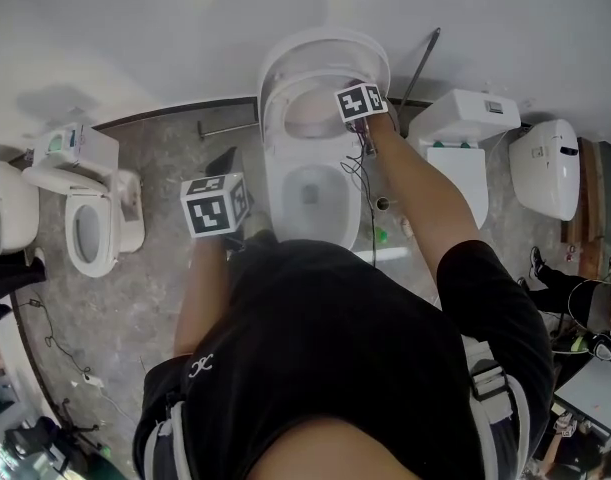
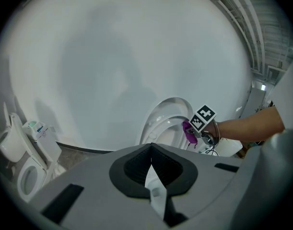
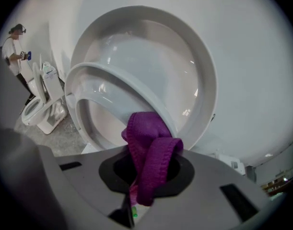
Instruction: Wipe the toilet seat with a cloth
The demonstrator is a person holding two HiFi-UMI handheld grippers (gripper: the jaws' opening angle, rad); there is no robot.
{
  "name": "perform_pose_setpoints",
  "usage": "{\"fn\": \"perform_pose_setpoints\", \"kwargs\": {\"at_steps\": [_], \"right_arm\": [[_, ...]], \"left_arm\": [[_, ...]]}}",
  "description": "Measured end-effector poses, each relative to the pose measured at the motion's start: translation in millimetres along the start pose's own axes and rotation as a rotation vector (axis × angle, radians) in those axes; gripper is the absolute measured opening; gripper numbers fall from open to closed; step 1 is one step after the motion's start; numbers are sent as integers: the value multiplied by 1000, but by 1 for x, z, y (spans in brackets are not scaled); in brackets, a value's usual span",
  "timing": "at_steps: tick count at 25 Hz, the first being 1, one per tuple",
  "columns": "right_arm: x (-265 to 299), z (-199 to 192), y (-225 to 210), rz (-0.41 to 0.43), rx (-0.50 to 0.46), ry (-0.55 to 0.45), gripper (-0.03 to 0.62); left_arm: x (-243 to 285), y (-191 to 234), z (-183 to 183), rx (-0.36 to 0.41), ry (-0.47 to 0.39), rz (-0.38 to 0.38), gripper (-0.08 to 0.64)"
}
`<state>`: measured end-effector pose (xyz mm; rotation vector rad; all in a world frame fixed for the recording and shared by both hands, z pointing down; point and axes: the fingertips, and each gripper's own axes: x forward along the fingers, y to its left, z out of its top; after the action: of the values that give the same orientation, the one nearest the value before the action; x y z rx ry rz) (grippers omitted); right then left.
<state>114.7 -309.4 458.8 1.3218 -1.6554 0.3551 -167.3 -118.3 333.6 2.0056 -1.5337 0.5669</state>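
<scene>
Wiping looks underway but far from done: right gripper (image 3: 139, 181) clamps the purple cloth (image 3: 148, 145) at the raised toilet seat (image 3: 100, 87) rim, left gripper (image 2: 151, 163) is pinched shut, empty.

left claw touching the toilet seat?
Apart. Left gripper view: the shut left claw is in open air, with the toilet seat well beyond its tips.

Bright, even light; soft shadows on wall (image 2: 136, 42); fisheye edges (dark vignette).
</scene>
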Motion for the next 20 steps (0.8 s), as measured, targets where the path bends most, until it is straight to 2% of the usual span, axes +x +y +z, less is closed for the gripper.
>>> {"fn": "perform_pose_setpoints", "kwargs": {"at_steps": [7, 13, 20], "right_arm": [[-11, 19, 9, -55, -105, -47, 54], [-28, 45, 31, -18, -177, -139, 54], [-36, 68, 63, -14, -306, -167, 54]], "left_arm": [[7, 13, 9, -14, -10, 1, 6], [14, 15, 11, -18, -9, -9, 6], [13, 28, 7, -44, -5, 4, 6]]}}
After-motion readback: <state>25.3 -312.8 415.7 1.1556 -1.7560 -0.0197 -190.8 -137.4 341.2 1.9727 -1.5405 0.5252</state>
